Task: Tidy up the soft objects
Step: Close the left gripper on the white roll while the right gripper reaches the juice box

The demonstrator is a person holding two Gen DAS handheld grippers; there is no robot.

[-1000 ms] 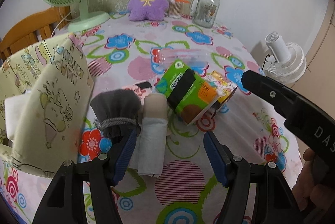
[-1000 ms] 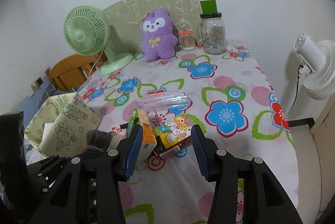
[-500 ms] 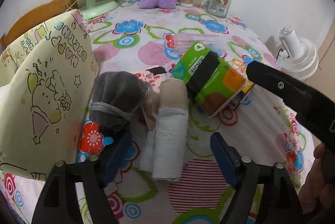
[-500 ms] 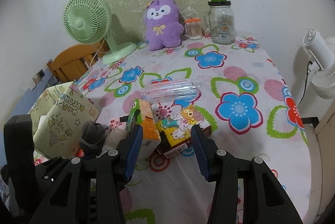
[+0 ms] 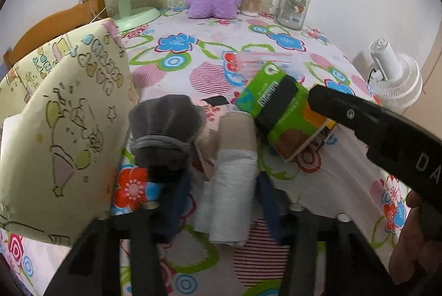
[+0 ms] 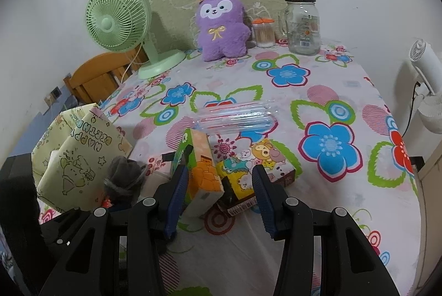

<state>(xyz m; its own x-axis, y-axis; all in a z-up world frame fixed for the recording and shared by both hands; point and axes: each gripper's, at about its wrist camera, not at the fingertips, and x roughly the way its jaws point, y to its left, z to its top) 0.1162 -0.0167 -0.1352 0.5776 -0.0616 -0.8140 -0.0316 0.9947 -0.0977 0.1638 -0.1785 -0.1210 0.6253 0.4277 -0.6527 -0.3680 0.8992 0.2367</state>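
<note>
Here, in the left wrist view, the left gripper was seen with its jaws closing around the white rolled cloth, where half a second before they had been spread wide on either side of it; the roll lay just right of the grey pouch, itself beside the yellow gift bag, so a pick-up was judged to be starting. In the right wrist view, the right gripper was held unclenched and unchanged, nothing gripped, the green carton at its left pad, right of the bag.
</note>
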